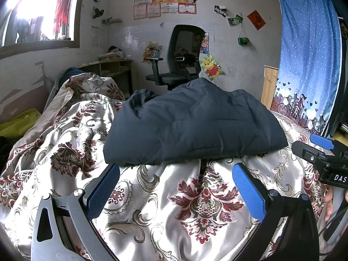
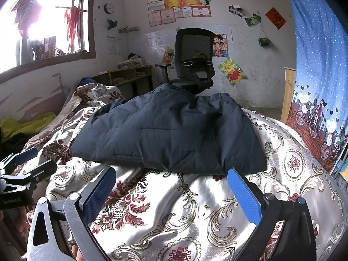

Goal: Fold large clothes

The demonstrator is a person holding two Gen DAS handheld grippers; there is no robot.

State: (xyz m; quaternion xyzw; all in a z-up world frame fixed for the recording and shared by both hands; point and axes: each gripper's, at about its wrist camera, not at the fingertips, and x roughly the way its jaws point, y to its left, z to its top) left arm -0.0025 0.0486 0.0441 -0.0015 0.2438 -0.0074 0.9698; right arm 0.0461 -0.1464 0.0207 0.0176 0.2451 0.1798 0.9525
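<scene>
Blue-padded left gripper (image 1: 176,187) and right gripper (image 2: 171,190) hang spread wide, empty, above slippery floral satin quilt (image 1: 195,206). Beyond lies the navy quilted jacket (image 1: 191,121), seemingly folded. Risk: gripping one layer, or satin with it, undoes the fold.

Lower part of the office chair (image 1: 174,65) hidden behind the dark jacket (image 1: 191,124). Print on the wall certificates (image 1: 165,0) too small to read. Window (image 1: 41,10) blown out by glare, outside washed white. Blue curtain (image 1: 308,61) cut by the right edge. Right gripper (image 1: 322,150) only partly in the left wrist view, fingertips cut off, lettering on its body truncated.
</scene>
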